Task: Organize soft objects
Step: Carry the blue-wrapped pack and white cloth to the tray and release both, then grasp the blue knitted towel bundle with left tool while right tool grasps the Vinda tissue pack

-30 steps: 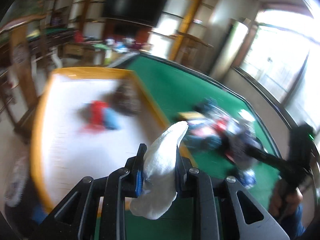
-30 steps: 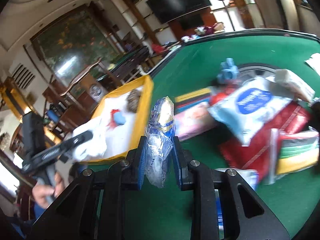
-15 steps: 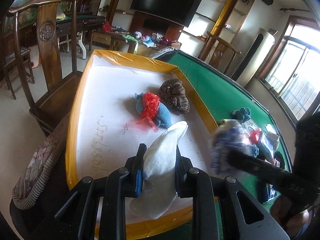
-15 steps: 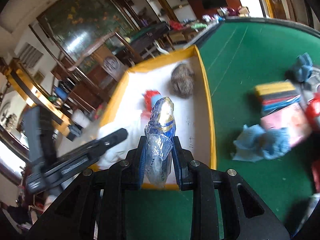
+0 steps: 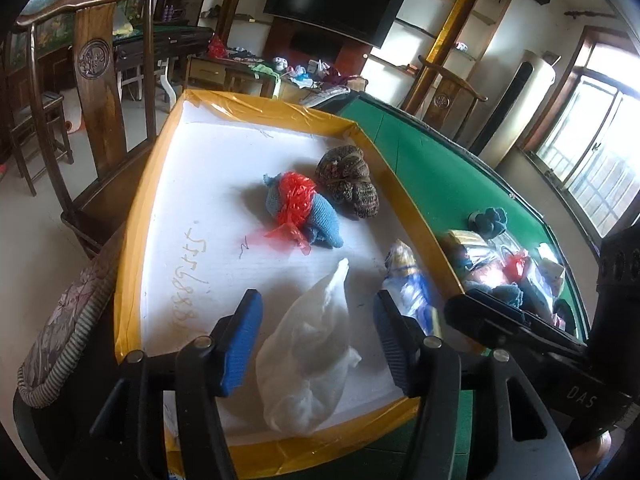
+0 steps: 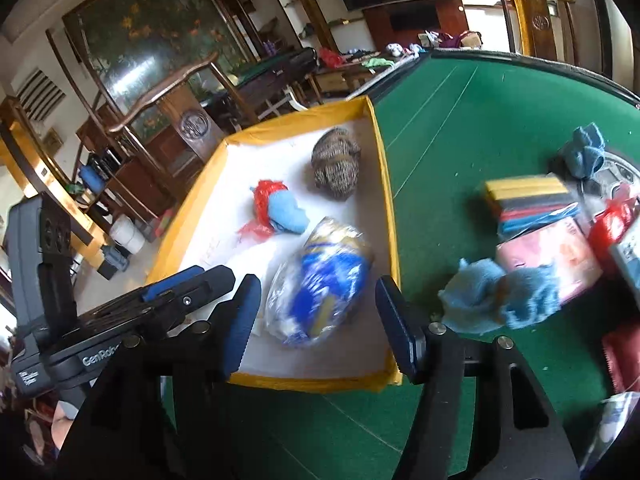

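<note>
Both hand-held grippers stand with their jaws apart, having just been opening: the left gripper (image 5: 316, 340) has the white cloth bundle (image 5: 308, 356) lying loose between its pads, untouched, and the right gripper (image 6: 316, 320) frames the blue-and-gold plastic packet (image 6: 320, 280), which looks blurred and clear of the pads, so it may be dropping or just landed. Both items sit in the yellow-rimmed tray (image 5: 136, 216), the white bundle at about 6 o'clock of its floor and the packet at about 4 o'clock near the right wall. At 12 to 1 o'clock of the tray lie a blue knit piece wrapped in red plastic (image 5: 300, 212) and a brown mottled knit bundle (image 5: 348, 184).

Out on the green felt table (image 6: 460, 128) wait a light-blue cloth (image 6: 500, 300), a darker blue knit (image 6: 584, 152) and a stack of coloured sponges (image 6: 528, 200). These all appear light and squashy; a pinch across the bulky middle should hold cloth well, since edges would sag or unroll. The film-wrapped packet is likely slippery and crinkly, so a firm grip on its thick centre seems safest
</note>
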The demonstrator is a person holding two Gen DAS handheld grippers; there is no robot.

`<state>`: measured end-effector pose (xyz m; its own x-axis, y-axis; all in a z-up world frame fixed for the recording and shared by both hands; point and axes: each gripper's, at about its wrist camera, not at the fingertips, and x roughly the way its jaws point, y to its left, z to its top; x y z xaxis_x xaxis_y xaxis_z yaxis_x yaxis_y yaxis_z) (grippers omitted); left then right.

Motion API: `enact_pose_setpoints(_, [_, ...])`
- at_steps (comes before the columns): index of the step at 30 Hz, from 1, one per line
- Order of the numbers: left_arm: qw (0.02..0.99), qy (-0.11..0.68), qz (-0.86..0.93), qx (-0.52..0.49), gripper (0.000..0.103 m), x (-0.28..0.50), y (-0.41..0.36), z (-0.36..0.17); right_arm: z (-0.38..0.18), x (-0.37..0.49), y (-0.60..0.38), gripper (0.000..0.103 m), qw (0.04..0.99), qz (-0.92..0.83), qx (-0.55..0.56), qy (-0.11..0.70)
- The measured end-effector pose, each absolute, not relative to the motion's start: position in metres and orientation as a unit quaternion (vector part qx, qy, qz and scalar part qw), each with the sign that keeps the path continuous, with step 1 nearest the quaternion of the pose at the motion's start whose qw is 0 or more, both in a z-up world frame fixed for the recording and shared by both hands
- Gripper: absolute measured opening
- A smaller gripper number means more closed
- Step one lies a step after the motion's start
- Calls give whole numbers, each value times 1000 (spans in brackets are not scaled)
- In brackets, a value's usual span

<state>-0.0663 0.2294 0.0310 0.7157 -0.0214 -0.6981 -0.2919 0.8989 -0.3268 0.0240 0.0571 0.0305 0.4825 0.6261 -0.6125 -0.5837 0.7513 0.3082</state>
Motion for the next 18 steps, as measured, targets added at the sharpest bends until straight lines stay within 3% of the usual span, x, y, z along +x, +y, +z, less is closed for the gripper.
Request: enact_pose_setpoints(18, [908, 392, -27, -145, 59, -38, 143, 54, 62, -7, -145, 60, 888, 295, 162, 312])
